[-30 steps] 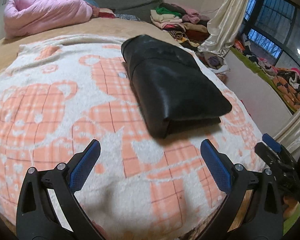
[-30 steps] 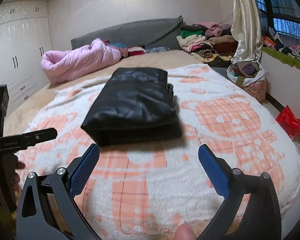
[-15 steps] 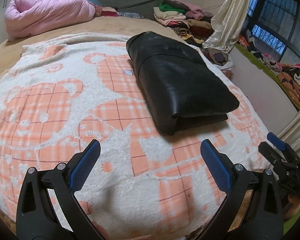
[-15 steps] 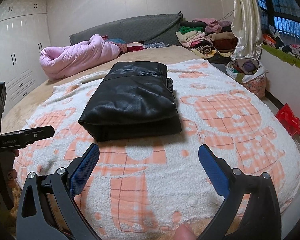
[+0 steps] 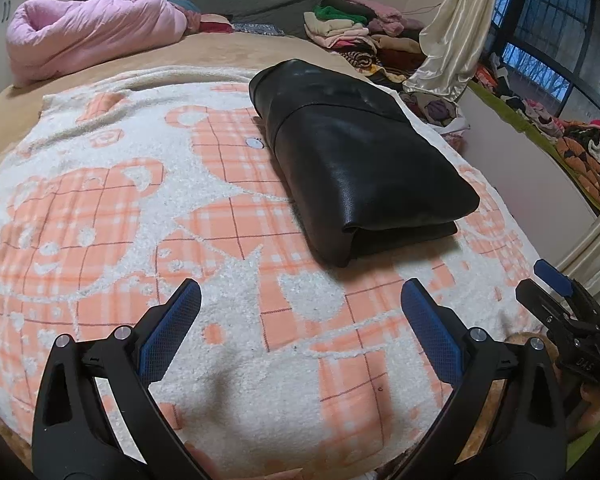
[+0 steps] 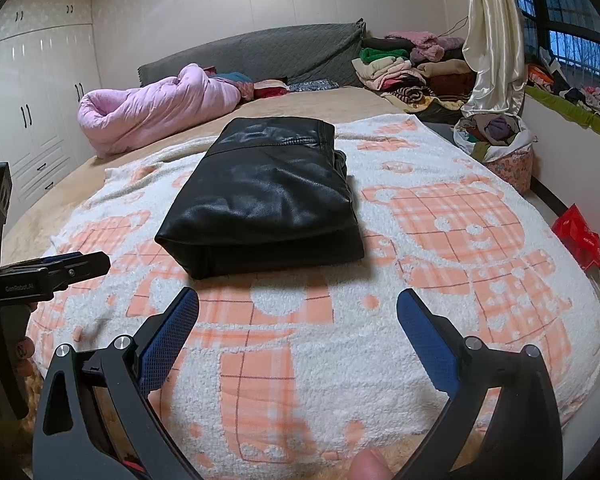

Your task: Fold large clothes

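Observation:
A black leather garment (image 5: 352,156) lies folded into a thick rectangle on the white and orange bear-print blanket (image 5: 99,208); it also shows in the right wrist view (image 6: 267,192). My left gripper (image 5: 300,300) is open and empty, hovering over the blanket short of the garment's near fold. My right gripper (image 6: 297,308) is open and empty, just short of the garment's near edge. The right gripper shows at the right edge of the left wrist view (image 5: 560,300). The left gripper shows at the left edge of the right wrist view (image 6: 59,268).
A rolled pink quilt (image 6: 155,108) lies at the head of the bed by the grey headboard (image 6: 259,52). Stacked clothes (image 6: 400,68) sit at the far right corner. A basket of clothes (image 6: 500,144) and a red bag (image 6: 580,236) stand beside the bed. White wardrobes (image 6: 31,92) line the left.
Both grippers have drawn back a little and lifted, still open. The folded garment has not moved.

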The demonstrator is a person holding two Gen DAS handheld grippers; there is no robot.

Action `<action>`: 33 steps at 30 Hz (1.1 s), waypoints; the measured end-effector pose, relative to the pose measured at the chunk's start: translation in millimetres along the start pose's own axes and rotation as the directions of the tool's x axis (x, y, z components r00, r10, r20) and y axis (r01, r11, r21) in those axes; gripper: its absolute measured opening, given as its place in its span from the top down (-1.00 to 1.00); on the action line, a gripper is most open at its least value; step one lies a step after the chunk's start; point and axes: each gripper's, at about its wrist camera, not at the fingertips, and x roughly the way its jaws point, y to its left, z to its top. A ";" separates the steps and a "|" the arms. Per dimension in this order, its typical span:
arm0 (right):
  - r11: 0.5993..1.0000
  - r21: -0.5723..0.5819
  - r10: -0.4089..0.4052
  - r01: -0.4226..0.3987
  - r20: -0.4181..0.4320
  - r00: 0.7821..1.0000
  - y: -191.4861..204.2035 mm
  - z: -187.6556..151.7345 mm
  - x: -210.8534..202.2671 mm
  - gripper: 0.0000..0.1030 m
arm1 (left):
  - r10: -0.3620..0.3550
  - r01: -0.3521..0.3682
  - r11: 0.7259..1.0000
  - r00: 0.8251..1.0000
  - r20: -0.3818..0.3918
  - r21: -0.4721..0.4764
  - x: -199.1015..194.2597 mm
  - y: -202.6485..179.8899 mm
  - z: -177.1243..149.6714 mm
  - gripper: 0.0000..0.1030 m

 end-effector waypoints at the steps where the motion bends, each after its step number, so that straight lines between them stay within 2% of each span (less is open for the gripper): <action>1: 1.000 0.000 0.000 0.000 0.000 1.000 0.0 0.0 -0.1 -0.91 | 0.004 -0.004 1.000 1.000 0.001 0.002 -0.1 0.1 0.1 -0.82; 33: 1.000 0.005 -0.006 0.006 -0.004 1.000 -3.3 -1.8 0.1 -0.91 | 0.010 -0.010 1.000 1.000 0.002 0.029 -2.9 1.4 -2.6 -0.82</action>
